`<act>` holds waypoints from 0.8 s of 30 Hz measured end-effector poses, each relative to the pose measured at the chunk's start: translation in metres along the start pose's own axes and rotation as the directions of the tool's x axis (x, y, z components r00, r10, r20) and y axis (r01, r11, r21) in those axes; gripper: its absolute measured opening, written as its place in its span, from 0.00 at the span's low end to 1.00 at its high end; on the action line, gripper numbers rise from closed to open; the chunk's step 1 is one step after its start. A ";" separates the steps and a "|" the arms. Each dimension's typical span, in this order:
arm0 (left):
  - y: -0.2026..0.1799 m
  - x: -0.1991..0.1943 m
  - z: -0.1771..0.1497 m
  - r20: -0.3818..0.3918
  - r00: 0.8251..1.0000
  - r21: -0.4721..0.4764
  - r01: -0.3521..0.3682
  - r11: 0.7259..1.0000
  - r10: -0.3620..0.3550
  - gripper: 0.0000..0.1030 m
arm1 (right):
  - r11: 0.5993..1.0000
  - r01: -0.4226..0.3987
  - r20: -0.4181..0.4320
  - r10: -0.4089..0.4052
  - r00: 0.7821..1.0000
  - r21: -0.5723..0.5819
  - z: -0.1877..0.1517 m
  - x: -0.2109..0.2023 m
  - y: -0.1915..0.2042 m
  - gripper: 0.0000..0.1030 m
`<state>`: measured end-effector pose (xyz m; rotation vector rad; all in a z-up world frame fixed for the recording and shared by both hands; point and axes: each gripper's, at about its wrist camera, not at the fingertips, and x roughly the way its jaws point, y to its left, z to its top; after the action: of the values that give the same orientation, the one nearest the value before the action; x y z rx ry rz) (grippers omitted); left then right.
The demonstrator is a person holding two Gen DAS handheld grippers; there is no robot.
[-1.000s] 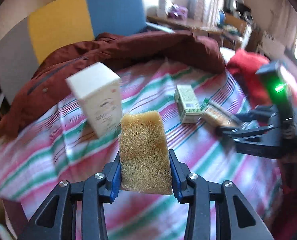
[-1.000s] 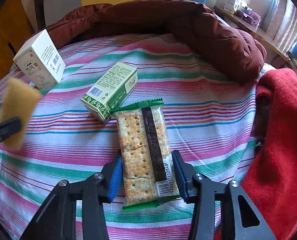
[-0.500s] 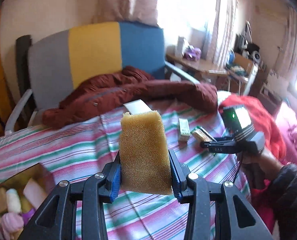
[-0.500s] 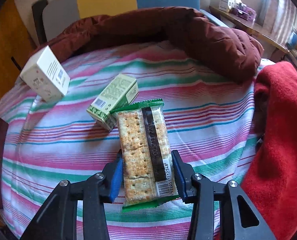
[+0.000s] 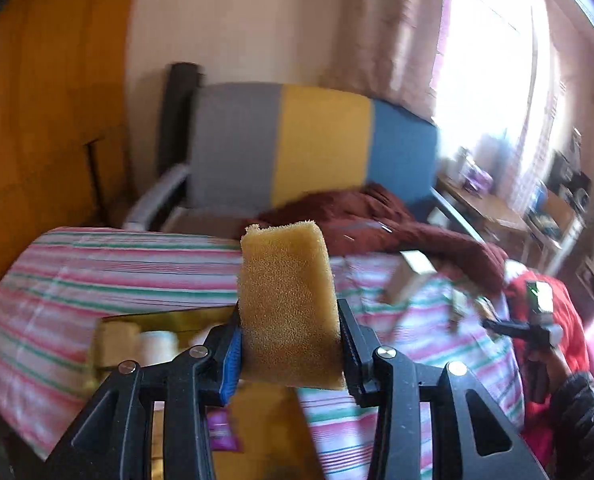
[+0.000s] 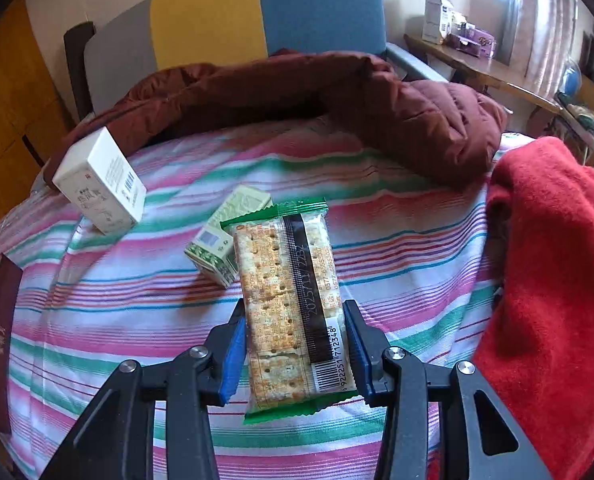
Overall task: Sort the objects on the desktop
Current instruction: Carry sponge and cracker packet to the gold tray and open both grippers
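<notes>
My left gripper [image 5: 289, 344] is shut on a yellow sponge [image 5: 287, 300] and holds it above a gold box [image 5: 169, 320] with several small items at the table's left edge. My right gripper [image 6: 295, 354] is shut on a green-edged cracker packet [image 6: 293, 304], held above the striped tablecloth [image 6: 397, 260]. A white box [image 6: 101, 188] stands tilted at the far left. A small green box [image 6: 229, 240] lies just beyond the packet. The right gripper also shows at the right in the left wrist view [image 5: 517, 326].
A dark red jacket [image 6: 297, 92] lies along the table's far side, before a grey, yellow and blue chair [image 6: 217, 24]. A red cloth [image 6: 557, 272] covers the right side. A maroon box lid [image 6: 1, 332] sits at the left edge.
My left gripper has swung left with the sponge, from near the white box to above the gold box. My right gripper has lifted the cracker packet slightly higher off the cloth.
</notes>
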<state>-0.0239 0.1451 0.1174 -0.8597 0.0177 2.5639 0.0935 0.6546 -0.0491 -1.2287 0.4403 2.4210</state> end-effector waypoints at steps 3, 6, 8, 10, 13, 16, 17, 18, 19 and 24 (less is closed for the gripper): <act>0.035 -0.015 -0.008 0.027 0.996 -0.030 -0.087 0.996 0.088 0.40 | 1.000 -0.016 0.036 0.016 0.999 0.008 -0.003 -0.018 0.007 0.44; 0.065 -0.018 -0.024 0.006 0.989 -0.052 -0.150 0.987 0.151 0.40 | 1.000 -0.009 0.054 0.009 0.998 -0.010 -0.008 -0.029 0.018 0.44; 0.079 -0.015 -0.038 -0.019 0.984 -0.064 -0.180 0.982 0.179 0.40 | 0.999 -0.018 0.070 0.020 0.997 -0.027 -0.006 -0.024 0.039 0.44; 0.089 -0.010 -0.051 -0.052 0.980 -0.070 -0.194 0.978 0.191 0.40 | 0.998 -0.042 0.093 0.046 0.995 -0.042 -0.009 -0.036 0.053 0.44; 0.100 -0.001 -0.072 -0.103 0.978 -0.091 -0.192 0.977 0.183 0.40 | 0.993 -0.093 0.122 0.101 0.987 -0.068 -0.011 -0.054 0.078 0.44; 0.101 0.013 -0.089 -0.145 0.976 -0.100 -0.180 0.979 0.165 0.40 | 0.979 -0.169 0.130 0.183 0.974 -0.116 -0.015 -0.070 0.115 0.44; 0.099 0.017 -0.094 -0.160 0.975 -0.104 -0.172 0.980 0.154 0.40 | 0.971 -0.197 0.129 0.214 0.968 -0.135 -0.016 -0.074 0.128 0.44; 0.097 0.021 -0.099 -0.175 0.974 -0.104 -0.163 0.981 0.144 0.40 | 0.961 -0.229 0.125 0.250 0.960 -0.157 -0.018 -0.076 0.145 0.44; 0.096 0.025 -0.103 -0.183 0.973 -0.098 -0.160 0.982 0.140 0.40 | 0.948 -0.265 0.118 0.287 0.951 -0.174 -0.019 -0.077 0.162 0.44; 0.095 0.040 -0.112 -0.219 0.968 -0.092 -0.145 0.985 0.122 0.40 | 0.876 -0.423 0.042 0.443 0.895 -0.230 -0.029 -0.075 0.243 0.44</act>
<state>-0.0271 0.0588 -0.0074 -1.2100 0.0023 2.6035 0.0386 0.4142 0.0204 -1.1955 0.4772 2.9651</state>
